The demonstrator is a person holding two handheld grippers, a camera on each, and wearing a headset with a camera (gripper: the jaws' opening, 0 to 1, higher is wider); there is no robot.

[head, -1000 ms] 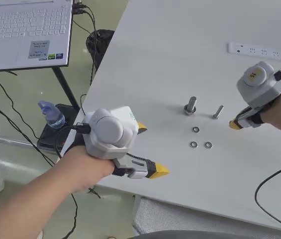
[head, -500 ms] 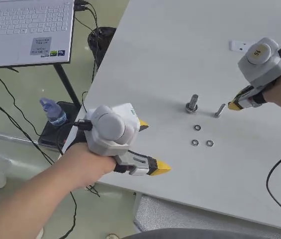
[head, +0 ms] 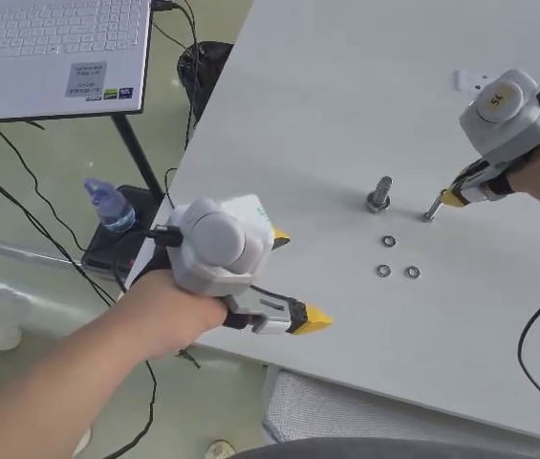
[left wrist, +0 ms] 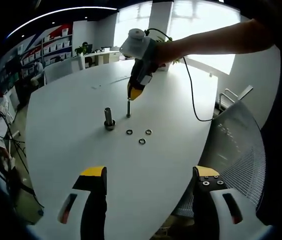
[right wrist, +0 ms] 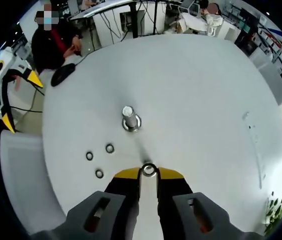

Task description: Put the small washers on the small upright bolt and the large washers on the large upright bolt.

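At the near edge of the surface [head: 346,115], the left hand-held gripper [left wrist: 150,172] is held wide open and empty. Three loose washers [head: 383,271] are seen next. Beyond, what appears to be a small washer [right wrist: 149,170] is pinched in the right hand-held gripper [head: 446,199], poised just above the upright small bolt [head: 430,210]. Straight down is judged the way. The large bolt [head: 379,194] stands just beside.

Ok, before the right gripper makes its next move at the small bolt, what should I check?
1. Tips of the right gripper at the top of the small bolt: ok.
2. The ring between its jaws is a washer: cannot tell.
3. Small bolt upright: ok.
4. Three loose washers threaded: not ok, flat on the table.
5. The left gripper open, away from the work: ok.
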